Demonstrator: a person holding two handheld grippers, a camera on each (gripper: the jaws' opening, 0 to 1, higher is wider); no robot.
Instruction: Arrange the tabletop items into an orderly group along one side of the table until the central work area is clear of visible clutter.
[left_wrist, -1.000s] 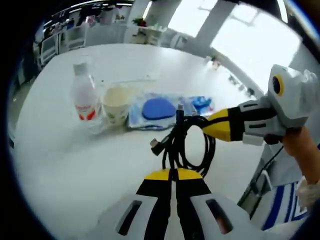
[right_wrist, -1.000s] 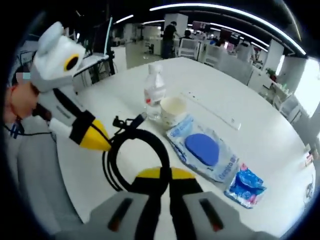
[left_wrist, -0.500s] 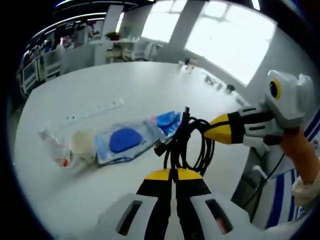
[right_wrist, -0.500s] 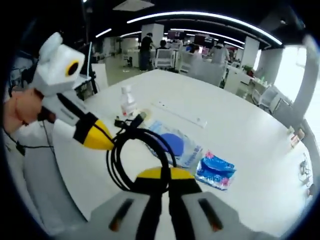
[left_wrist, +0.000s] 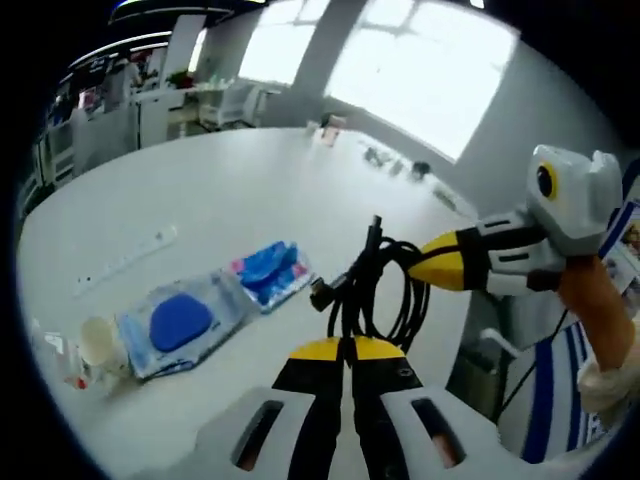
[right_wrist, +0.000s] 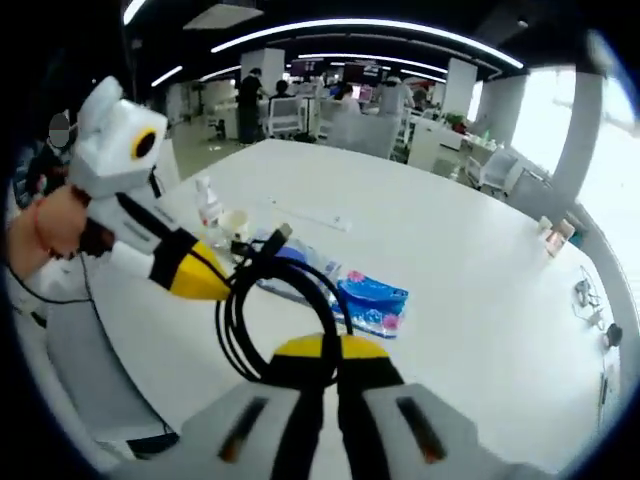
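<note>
Black coiled cable (left_wrist: 378, 290) hangs in the air between both grippers, well above the white table (left_wrist: 200, 190). Over the last second the row of items below has slid away and shrunk in both views, so the hands have carried the cable up and off from the group; it looks like it is being moved toward a spot at the end of the row, not yet set down.

On the table the items lie in a line: a small bottle (right_wrist: 209, 208), a paper cup (left_wrist: 99, 342), a wipes pack (left_wrist: 180, 323) with a blue lid, and a blue-and-pink packet (left_wrist: 270, 270) just beside it. A long white ruler (left_wrist: 125, 262) lies apart.

Left gripper (left_wrist: 349, 347) has its jaws pressed together on the bottom of the coil. Right gripper (right_wrist: 322, 347) is likewise clamped on the loop, its yellow tips meeting at the cable.
</note>
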